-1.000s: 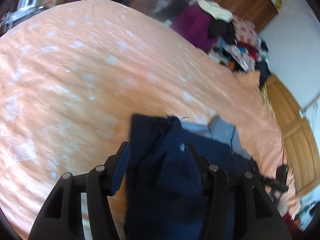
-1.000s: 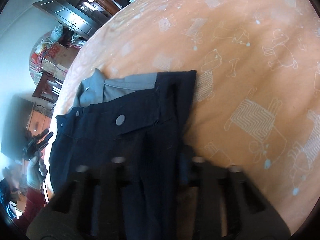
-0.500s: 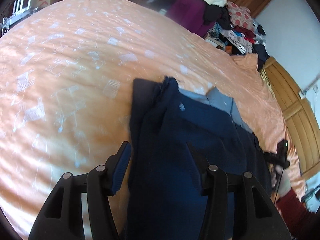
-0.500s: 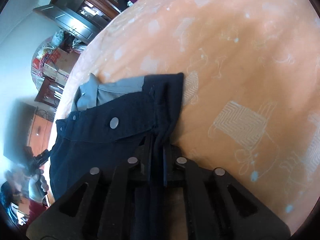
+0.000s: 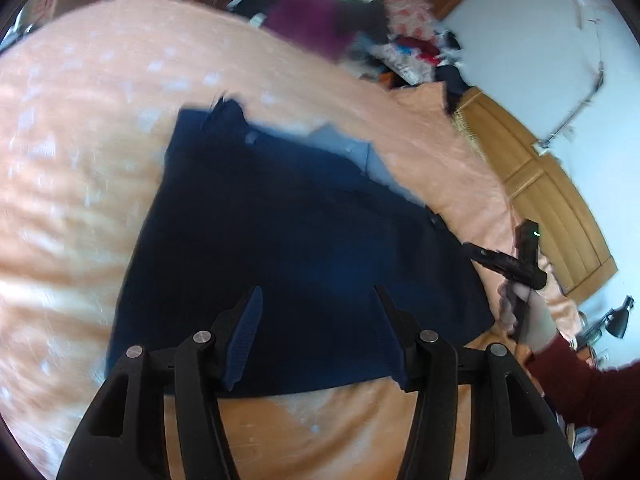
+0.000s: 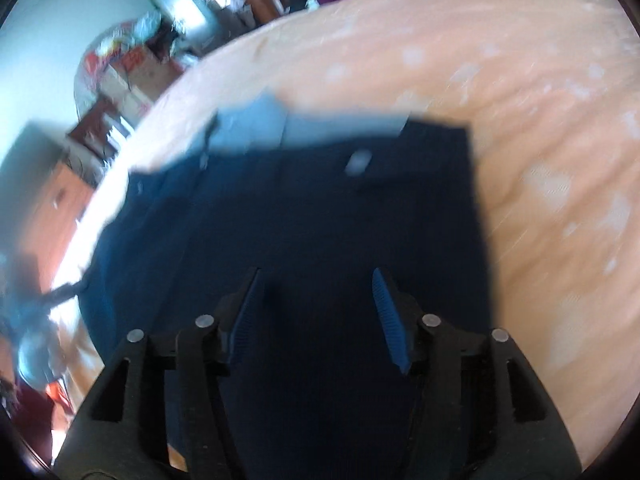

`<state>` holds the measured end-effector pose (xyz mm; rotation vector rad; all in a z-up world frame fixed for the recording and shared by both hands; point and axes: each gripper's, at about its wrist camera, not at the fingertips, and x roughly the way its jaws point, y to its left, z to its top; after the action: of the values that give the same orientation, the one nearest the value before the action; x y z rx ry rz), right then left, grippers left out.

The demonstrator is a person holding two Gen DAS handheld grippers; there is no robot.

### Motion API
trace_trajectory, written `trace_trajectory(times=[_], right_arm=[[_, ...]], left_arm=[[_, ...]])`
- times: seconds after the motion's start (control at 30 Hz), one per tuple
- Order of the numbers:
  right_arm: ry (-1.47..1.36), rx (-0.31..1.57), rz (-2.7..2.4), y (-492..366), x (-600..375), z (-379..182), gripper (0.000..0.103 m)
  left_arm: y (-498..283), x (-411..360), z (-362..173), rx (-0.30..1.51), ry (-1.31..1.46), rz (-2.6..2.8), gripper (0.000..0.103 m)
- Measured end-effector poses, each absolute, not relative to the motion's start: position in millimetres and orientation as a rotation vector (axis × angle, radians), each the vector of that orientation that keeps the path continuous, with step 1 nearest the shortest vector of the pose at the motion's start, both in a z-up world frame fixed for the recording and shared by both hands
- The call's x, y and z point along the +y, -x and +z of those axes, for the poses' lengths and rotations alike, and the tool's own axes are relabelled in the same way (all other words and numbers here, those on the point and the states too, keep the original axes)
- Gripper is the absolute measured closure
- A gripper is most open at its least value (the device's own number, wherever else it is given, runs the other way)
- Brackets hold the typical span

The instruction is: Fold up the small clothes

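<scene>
Left gripper (image 5: 318,294) fingers spread wide, nothing between them. Dark navy garment (image 5: 296,240) flat on orange bedspread (image 5: 80,160), directly ahead of and beneath fingertips; near hem just beyond pads. Grey lining (image 5: 344,148) showing at garment's far edge. Right gripper (image 6: 316,276) likewise spread apart, empty, tips over same garment; garment's edge just right of right finger, bedspread beyond. Right hand (image 5: 524,316) with its gripper visible far right in left wrist view, at garment's right edge. Both views motion-blurred.

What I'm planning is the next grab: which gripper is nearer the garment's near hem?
Left. The left gripper hovers over the hem; the right gripper is further in over the garment.
</scene>
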<state>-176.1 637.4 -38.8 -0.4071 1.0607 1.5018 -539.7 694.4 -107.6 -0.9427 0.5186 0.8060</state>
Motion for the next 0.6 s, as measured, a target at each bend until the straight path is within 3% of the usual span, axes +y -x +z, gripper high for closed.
trace_trajectory(times=[0.07,0.1,0.17,0.23,0.37,0.6], right_arm=[[0.416,1.048,1.489,183,631,-38,0.04],[0.403,1.058,1.495,183,628,-36,0.039],[0.388,1.07,1.491,182,621,-32,0.039],[0.38,1.086,1.478,188,616,-33,0.037],[0.315,1.128,1.466,199,606,-30,0.027],[0.299,1.147,1.476,222,603,-28,0.025]], left_arm=[[564,696,-131,0.55,1.026,0.921,0.058],[588,691,-138,0.473,1.113,0.939,0.074],[613,674,-130,0.412,1.12,1.017,0.071],[626,655,-122,0.38,1.13,1.086,0.045],[610,624,-114,0.273,1.17,0.984,0.045],[588,650,-144,0.139,1.32,0.986,0.04]])
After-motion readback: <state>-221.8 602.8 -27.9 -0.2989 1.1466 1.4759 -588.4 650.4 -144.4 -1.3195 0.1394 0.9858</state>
